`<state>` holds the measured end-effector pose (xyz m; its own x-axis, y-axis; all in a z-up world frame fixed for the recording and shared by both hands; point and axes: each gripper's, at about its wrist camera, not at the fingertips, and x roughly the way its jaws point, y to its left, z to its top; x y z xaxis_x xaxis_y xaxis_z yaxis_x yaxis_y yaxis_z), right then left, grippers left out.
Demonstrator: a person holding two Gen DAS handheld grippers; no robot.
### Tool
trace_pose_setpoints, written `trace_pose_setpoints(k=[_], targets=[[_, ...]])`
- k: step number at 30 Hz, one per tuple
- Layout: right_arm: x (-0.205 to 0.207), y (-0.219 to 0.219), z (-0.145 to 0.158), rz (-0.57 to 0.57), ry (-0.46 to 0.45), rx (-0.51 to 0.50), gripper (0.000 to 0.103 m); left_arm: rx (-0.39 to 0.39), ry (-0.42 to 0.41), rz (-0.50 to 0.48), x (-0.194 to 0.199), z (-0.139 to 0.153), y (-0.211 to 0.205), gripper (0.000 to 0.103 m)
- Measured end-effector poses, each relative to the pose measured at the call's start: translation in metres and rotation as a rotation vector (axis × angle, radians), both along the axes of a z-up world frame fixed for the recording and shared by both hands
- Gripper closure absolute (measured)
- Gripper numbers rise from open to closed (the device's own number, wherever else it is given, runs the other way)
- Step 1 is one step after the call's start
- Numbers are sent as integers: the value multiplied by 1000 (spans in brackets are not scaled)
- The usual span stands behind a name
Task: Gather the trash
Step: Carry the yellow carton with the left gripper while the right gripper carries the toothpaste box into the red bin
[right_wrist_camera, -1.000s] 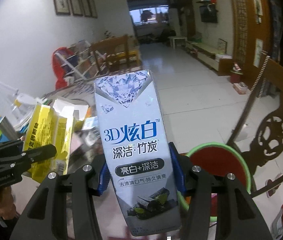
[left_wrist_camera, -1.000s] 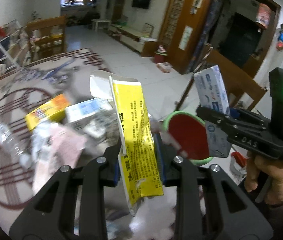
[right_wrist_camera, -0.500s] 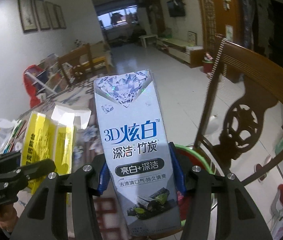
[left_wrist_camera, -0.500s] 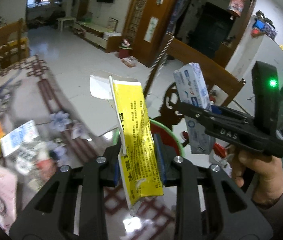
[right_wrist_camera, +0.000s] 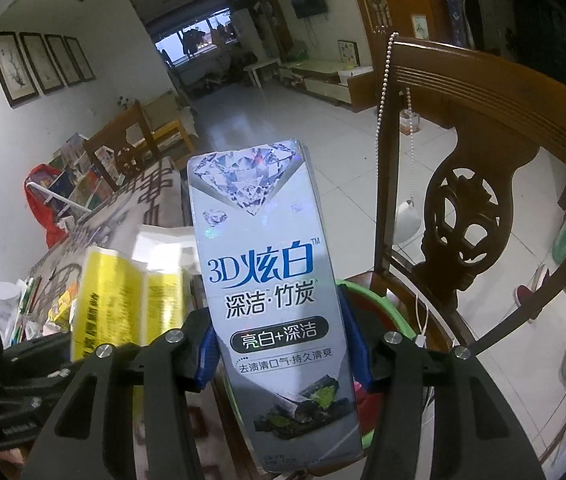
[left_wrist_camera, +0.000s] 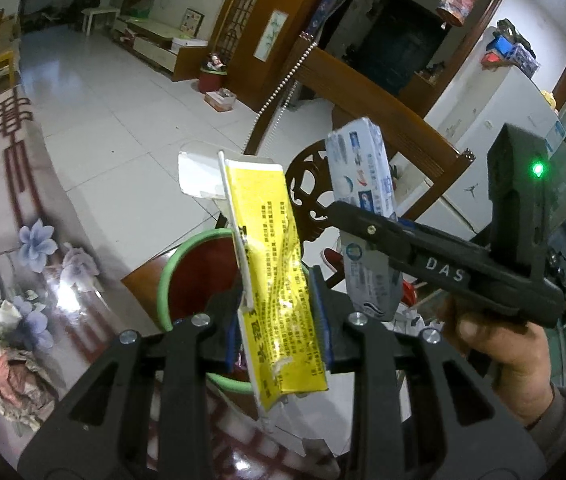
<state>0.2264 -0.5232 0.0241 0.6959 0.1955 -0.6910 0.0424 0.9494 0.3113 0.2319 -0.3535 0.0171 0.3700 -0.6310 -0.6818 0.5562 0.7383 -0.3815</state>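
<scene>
My left gripper [left_wrist_camera: 279,312] is shut on a flattened yellow carton [left_wrist_camera: 271,256], held upright over a red bin with a green rim [left_wrist_camera: 195,276]. My right gripper [right_wrist_camera: 279,344] is shut on a grey toothpaste box [right_wrist_camera: 271,280], also above the bin's green rim [right_wrist_camera: 387,312]. The right gripper and its box [left_wrist_camera: 363,216] show in the left wrist view, just right of the yellow carton. The yellow carton also shows in the right wrist view [right_wrist_camera: 119,300], to the left of the box.
The bin sits on a wooden chair [right_wrist_camera: 471,184] next to the patterned table [left_wrist_camera: 15,184]. Crumpled wrappers [left_wrist_camera: 7,340] lie on the table at the left. Tiled floor [left_wrist_camera: 123,112] stretches beyond.
Both grippers have swung right, away from the trash on the table, carrying their boxes to above the bin on the chair. Both grips are unchanged.
</scene>
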Motion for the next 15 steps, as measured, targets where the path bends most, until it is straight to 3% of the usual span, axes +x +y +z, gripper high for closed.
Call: trace_pose_setpoints(k=[13, 14, 15], targets=[[6, -14, -8, -46, 27, 22, 53, 31, -6, 13, 11, -8, -10, 74], [7, -14, -8, -50, 30, 27, 51, 32, -3, 18, 11, -9, -9, 70], [7, -15, -9, -53, 33, 30, 50, 29, 2, 26, 11, -9, -7, 58]])
